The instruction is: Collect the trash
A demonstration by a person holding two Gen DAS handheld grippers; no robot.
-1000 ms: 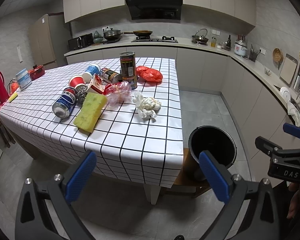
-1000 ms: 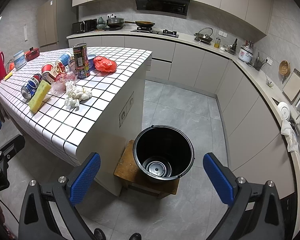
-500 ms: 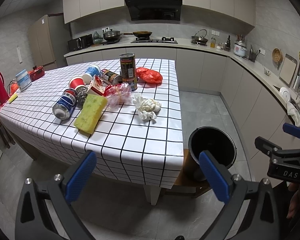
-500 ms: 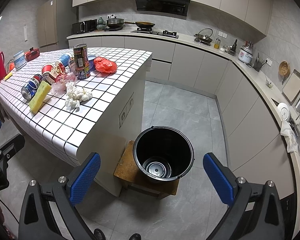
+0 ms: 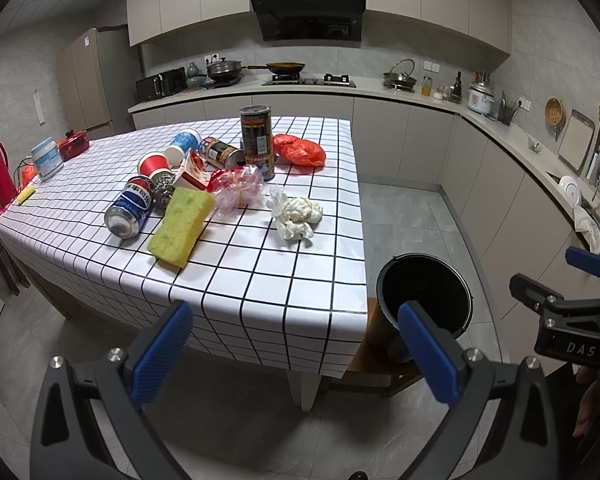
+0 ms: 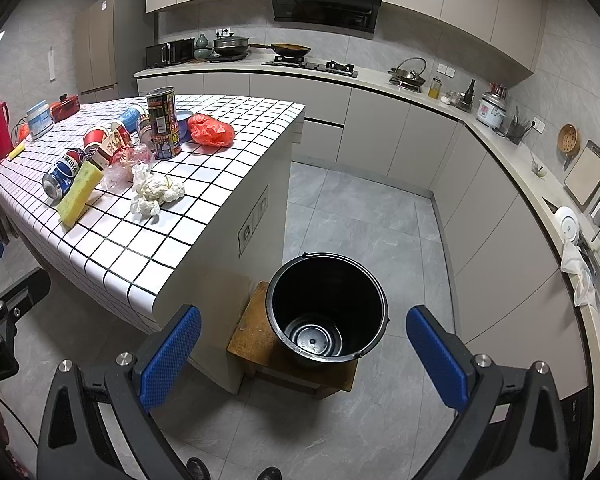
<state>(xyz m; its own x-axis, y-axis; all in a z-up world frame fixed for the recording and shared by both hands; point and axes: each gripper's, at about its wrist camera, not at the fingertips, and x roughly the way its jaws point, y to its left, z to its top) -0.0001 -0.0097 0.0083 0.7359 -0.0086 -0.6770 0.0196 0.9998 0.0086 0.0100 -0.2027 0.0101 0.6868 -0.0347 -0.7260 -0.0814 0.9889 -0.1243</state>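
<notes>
Barely anything has moved over the last second: from the left wrist view the table (image 5: 260,280) sits a touch closer and lower in frame, so I've drifted forward slightly, and nothing on it has changed place. My left gripper (image 5: 296,356) hangs short of the table's near edge with its jaws spread wide and nothing between them; my right gripper (image 6: 304,354) is equally wide and empty, held above the black bucket (image 6: 327,308), which stands on a low wooden stool (image 6: 252,340) just beside the table's end. As far as I can see the bucket holds nothing, so I judge the collecting hasn't started. All the trash is on the checked cloth: the crumpled tissue (image 5: 296,216) nearest the bucket side, the yellow sponge (image 5: 182,226), the lying blue can (image 5: 132,206), clear wrapper (image 5: 236,190), red bag (image 5: 300,150), tall tin (image 5: 257,140) and paper cups (image 5: 154,164) further back.
</notes>
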